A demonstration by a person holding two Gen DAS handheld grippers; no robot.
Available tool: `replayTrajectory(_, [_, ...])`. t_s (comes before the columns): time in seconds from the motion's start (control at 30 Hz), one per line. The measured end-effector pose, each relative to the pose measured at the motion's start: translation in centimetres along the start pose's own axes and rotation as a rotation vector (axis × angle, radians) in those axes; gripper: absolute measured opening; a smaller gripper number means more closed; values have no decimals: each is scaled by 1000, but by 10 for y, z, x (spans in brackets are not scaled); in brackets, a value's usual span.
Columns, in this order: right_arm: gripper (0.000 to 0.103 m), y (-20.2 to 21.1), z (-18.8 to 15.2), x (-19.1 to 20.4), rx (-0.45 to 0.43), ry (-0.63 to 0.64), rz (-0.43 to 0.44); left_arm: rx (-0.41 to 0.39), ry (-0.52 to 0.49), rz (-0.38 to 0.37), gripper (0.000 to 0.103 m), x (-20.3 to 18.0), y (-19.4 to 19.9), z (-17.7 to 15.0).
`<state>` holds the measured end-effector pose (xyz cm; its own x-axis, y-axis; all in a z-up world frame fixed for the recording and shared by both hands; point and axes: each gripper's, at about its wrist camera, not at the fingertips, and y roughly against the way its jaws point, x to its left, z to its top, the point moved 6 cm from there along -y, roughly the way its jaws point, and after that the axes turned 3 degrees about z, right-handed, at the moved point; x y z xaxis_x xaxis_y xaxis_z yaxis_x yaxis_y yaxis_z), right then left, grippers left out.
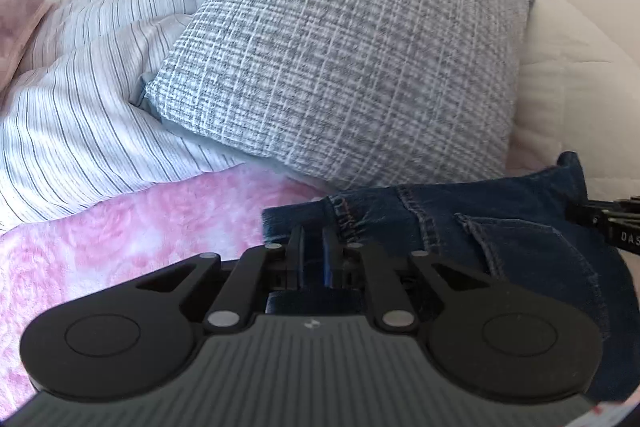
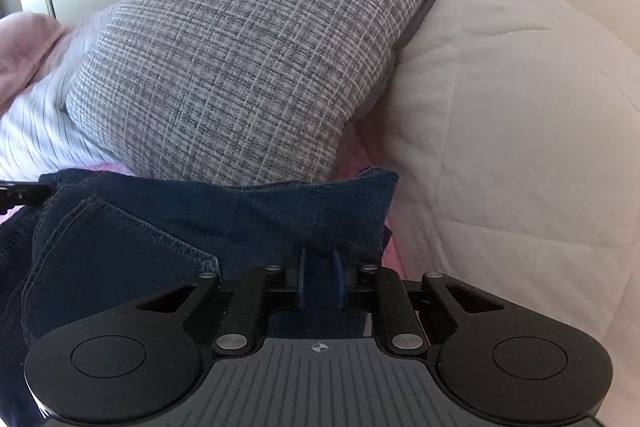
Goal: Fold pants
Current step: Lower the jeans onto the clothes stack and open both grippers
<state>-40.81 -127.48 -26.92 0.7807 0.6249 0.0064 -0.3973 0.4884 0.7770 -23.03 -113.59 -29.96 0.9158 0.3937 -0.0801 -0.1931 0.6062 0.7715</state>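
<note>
Left gripper (image 1: 314,239) and right gripper (image 2: 320,263): jaws of each closed on the denim pants (image 1: 500,227) at lower frame.

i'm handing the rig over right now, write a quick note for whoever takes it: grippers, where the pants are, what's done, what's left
Left hand-held gripper: shut on the jeans, pinching one end of their top edge.
Right hand-held gripper: shut on the same jeans at the other end of that edge.
Jeans: held between both grippers over the pink blanket, in front of the grey pillow; a back pocket faces the cameras.
Done: both grips are set.
Left: how far the folding has got cannot be told from here; probably lay them flat, fold, smooth.
</note>
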Motion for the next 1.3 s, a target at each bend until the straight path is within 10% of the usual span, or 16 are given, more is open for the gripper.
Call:
replayTrajectory(0.2, [15, 52, 4, -3, -9, -130, 52, -6, -15, 11, 12, 6, 18, 3])
replayTrajectory(0.33, [39, 102, -20, 7, -43, -186, 106, 20, 23, -29, 14, 14, 58, -3])
replayTrajectory(0.67, [38, 106, -94, 55, 96, -113, 97, 112, 42, -52, 14, -4, 101, -64])
replayTrajectory(1.0, [39, 143, -75, 66, 91, -178, 143, 135, 39, 18, 15, -8, 117, -57])
replayTrajectory(1.3, [60, 225, -77, 87, 40, -197, 151, 83, 48, 8, 46, -18, 223, -59])
